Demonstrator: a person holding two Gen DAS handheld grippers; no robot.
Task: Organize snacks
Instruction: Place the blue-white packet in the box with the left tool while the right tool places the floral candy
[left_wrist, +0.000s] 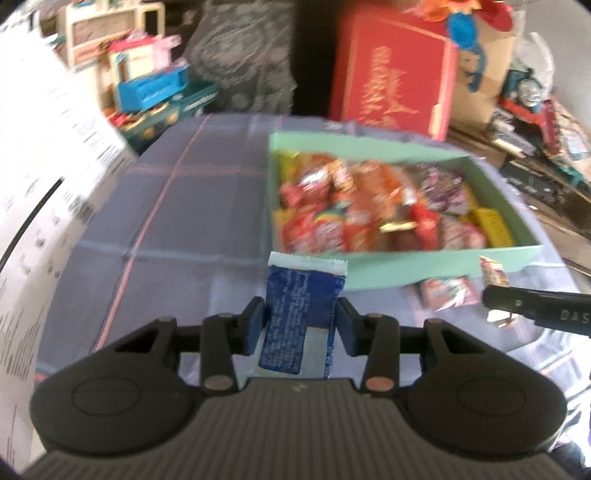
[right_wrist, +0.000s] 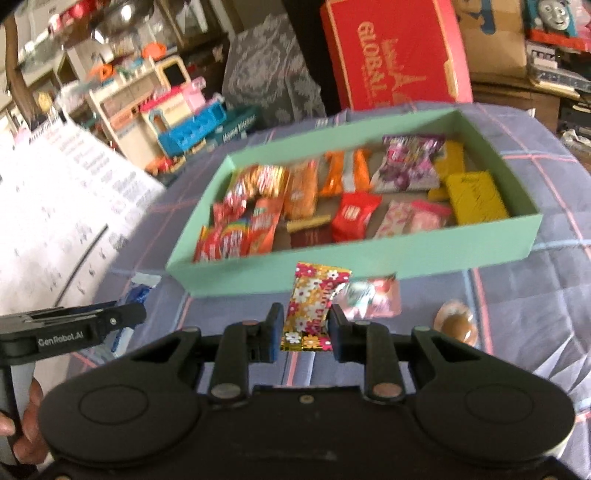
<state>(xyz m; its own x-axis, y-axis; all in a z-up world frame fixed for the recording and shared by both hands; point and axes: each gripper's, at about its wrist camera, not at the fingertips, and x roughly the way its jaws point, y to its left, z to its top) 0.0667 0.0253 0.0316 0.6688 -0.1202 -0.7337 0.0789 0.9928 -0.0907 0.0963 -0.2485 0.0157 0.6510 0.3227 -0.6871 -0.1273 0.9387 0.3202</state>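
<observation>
My left gripper (left_wrist: 300, 317) is shut on a blue snack packet (left_wrist: 301, 310) with a white crimped top, held upright above the checked cloth, just in front of the green box. My right gripper (right_wrist: 306, 325) is shut on a flower-patterned snack packet (right_wrist: 314, 299) in red, gold and white, also lifted near the box's front wall. The mint-green box (right_wrist: 369, 266) holds several snack packets in red, orange, purple, pink and yellow. In the left wrist view the same green box (left_wrist: 406, 269) lies ahead to the right. The right gripper's tip (left_wrist: 517, 302) shows at the right edge there.
A pink wrapped snack (right_wrist: 373, 299) and a clear-wrapped brown sweet (right_wrist: 456, 321) lie on the blue checked cloth (right_wrist: 535, 314) in front of the box. A red carton (right_wrist: 399, 55), toys (right_wrist: 177, 122) and a printed white sheet (right_wrist: 55, 192) surround the table. A hand (right_wrist: 26, 424) holds the left gripper.
</observation>
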